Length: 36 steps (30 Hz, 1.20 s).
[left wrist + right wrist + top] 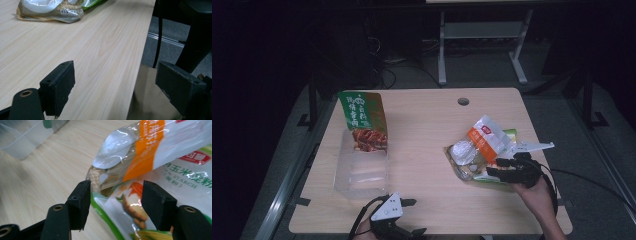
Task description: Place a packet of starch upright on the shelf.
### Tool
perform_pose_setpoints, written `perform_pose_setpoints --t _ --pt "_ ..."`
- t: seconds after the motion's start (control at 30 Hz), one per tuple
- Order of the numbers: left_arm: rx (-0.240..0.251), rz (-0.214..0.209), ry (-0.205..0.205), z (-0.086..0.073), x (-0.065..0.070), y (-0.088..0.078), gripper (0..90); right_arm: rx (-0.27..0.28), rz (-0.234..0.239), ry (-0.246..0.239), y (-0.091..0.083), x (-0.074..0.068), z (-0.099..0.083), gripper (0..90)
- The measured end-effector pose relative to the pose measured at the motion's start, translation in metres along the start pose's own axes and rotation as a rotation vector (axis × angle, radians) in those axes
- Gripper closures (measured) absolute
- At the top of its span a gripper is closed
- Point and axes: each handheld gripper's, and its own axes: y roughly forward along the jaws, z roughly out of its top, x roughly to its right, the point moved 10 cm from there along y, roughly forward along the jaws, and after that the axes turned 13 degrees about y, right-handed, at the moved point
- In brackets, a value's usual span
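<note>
On the right part of the wooden table [427, 115] lies a pile of food packets. An orange-and-white packet [487, 137] [150, 142] rests on a green corn starch bag [510, 134] [185, 177], beside a brownish packet [462, 155] [47, 8] with pale contents. My right gripper [496, 167] [116, 187] is open. Its jaws straddle the near edge of the starch bag without pressing on it. My left gripper [414, 217] [115, 67] stands wide open at the table's front edge with nothing between its jaws.
At the left a clear plastic container [362, 170] holds a green snack bag [364, 117] that leans out of its far end. A round cable hole [463, 101] sits near the far edge. Dark floor and desk legs [442, 45] lie beyond.
</note>
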Motion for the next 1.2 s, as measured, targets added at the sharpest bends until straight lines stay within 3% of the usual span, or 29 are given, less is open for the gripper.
perform_pose_setpoints --t 0.17,0.37,0.73,0.77,0.8,0.87,0.97,1.13,1.2 --pt "0.000 -0.002 0.002 0.000 0.001 0.001 15.7 0.020 -0.021 0.037 0.006 0.008 0.012 38.6" --pt "0.003 -0.001 0.001 0.000 0.000 0.000 15.7 0.022 -0.049 0.038 0.018 0.012 0.020 39.1" --pt "0.005 0.000 0.003 0.001 0.000 0.000 15.7 0.096 -0.071 0.070 0.037 0.016 0.037 45.5" --pt "0.004 0.000 0.002 0.001 0.000 0.001 15.7 0.119 -0.098 0.070 0.040 0.018 0.041 52.2" --pt "0.004 0.000 0.003 0.001 0.000 0.001 15.7 0.119 -0.098 0.070 0.040 0.018 0.041 52.2" --pt "0.002 -0.002 0.003 0.001 0.001 0.001 15.7 0.137 -0.131 0.087 0.042 0.022 0.043 62.9" --pt "0.001 -0.003 0.003 0.001 0.001 0.001 15.7 0.147 -0.157 0.096 0.042 0.026 0.045 71.6" --pt "0.002 -0.002 0.005 0.001 0.001 0.001 15.7 0.161 -0.171 0.077 0.040 0.026 0.047 79.2" --pt "0.003 -0.001 0.004 0.001 0.001 0.001 15.7 0.166 -0.162 0.080 0.036 0.024 0.048 86.6"
